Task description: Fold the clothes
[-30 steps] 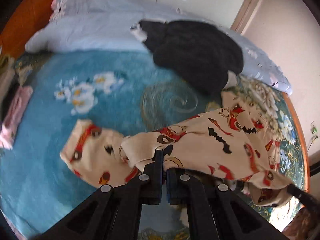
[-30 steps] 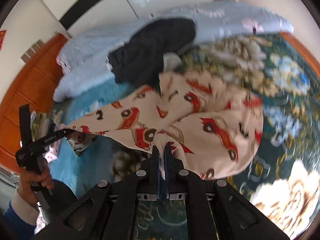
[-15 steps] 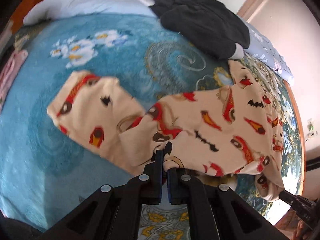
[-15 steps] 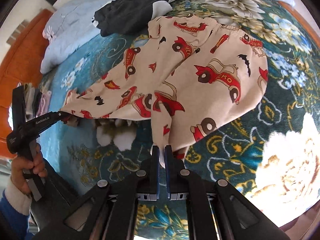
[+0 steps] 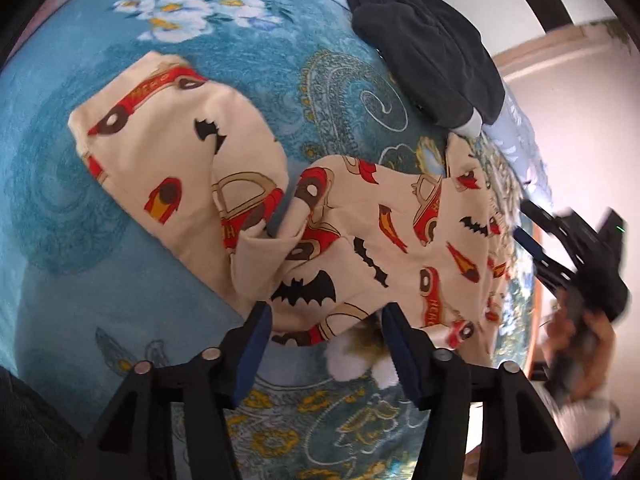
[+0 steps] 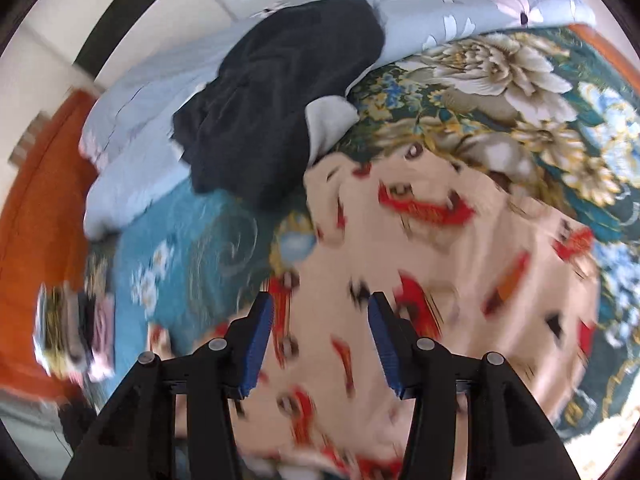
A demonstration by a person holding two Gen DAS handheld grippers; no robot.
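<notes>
- We see a cream cotton garment (image 5: pixel 384 240) across the middle of the left wrist frame, printed with red cartoon cars, black bats and orange flames.
- We see a teal plush bedspread (image 5: pixel 60 220) at left, with white flowers, gold-centred, at upper left and gold scrolls at the bottom.
- We see a black fleece garment (image 6: pixel 280 112), white-lined, upper centre of the right wrist frame.
- We see a pale blue-grey quilt (image 6: pixel 460 12) with white and pink blossoms along the top.
- We see black gripper fingers (image 6: pixel 256 344) with blue pads at the bottom.
- We see an orange-brown wooden headboard (image 6: pixel 36 208) at left.

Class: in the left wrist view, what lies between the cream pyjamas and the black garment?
Only bare blue bedspread separates the pyjamas from the black garment.
</notes>
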